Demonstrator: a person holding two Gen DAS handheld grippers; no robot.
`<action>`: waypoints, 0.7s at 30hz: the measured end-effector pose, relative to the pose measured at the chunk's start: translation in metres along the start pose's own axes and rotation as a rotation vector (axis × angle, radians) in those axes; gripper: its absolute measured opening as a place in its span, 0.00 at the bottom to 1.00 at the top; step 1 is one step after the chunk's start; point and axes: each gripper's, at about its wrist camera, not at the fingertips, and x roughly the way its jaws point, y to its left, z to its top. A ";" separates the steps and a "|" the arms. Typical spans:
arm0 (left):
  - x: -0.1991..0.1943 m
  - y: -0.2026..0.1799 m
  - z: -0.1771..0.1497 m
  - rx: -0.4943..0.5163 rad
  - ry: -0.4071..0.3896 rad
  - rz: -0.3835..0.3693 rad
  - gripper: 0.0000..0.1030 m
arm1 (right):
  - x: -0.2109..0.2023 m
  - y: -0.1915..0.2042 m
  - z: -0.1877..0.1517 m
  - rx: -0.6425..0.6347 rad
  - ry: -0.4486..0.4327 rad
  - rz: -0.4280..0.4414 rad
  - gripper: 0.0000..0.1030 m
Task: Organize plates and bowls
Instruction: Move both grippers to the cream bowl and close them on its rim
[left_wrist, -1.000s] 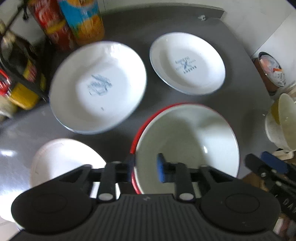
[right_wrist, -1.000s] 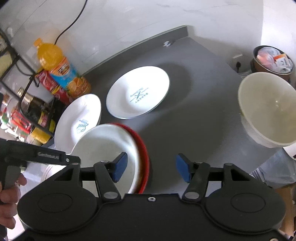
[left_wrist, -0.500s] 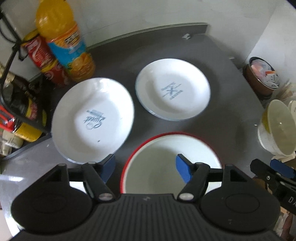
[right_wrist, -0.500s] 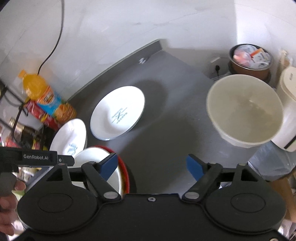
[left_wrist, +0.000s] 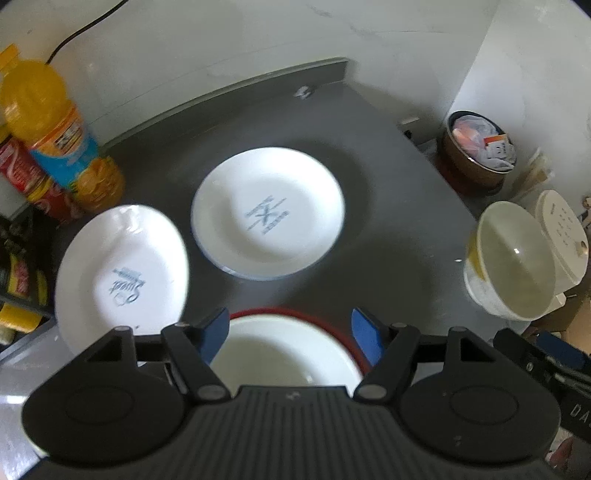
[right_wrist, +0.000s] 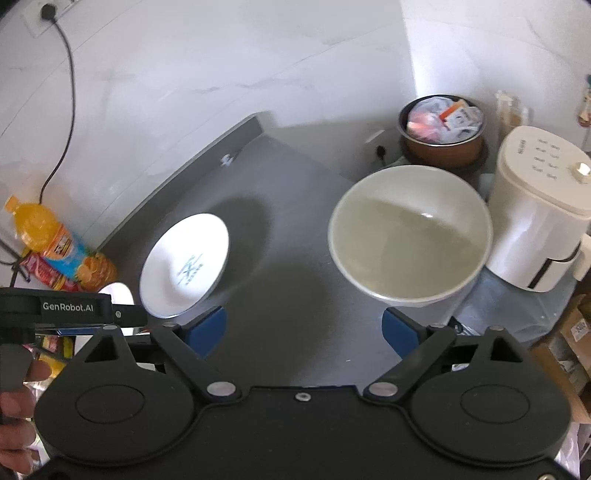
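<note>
The left gripper (left_wrist: 290, 334) hangs over the near edge of the grey counter (left_wrist: 388, 236), its jaws parted and empty after having just been opening. Right below and between its blue pads sits the red-rimmed bowl (left_wrist: 295, 347), white inside, free of the pads. The right gripper (right_wrist: 303, 330) is spread wide too, its jaws having just been opening, with only bare counter between them. At the left edge of the right wrist view a hand (right_wrist: 16, 413) holds the other tool's handle.

Just beyond the red-rimmed bowl, to its left, lies a white plate (left_wrist: 122, 273) with blue script. Further back, near the middle of the counter, lies a second plate (left_wrist: 267, 212) with a blue print; the two plates are close but apart. Off to the right, at the counter's edge, stands a deep cream bowl (right_wrist: 410, 236), next to a white appliance (right_wrist: 535, 214).

At the far left an orange bottle (left_wrist: 55, 136) stands by a red can (left_wrist: 26, 173) against the wall. At the far right sits a brown pot (right_wrist: 441, 134) full of packets.
</note>
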 end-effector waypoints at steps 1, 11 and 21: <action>0.001 -0.005 0.002 0.008 -0.001 -0.006 0.70 | -0.001 -0.003 0.001 0.006 -0.004 -0.005 0.89; 0.015 -0.044 0.017 0.017 0.009 -0.027 0.70 | -0.008 -0.037 0.007 0.067 -0.040 -0.062 0.88; 0.019 -0.095 0.024 0.037 -0.008 -0.080 0.70 | -0.008 -0.073 0.018 0.107 -0.068 -0.103 0.77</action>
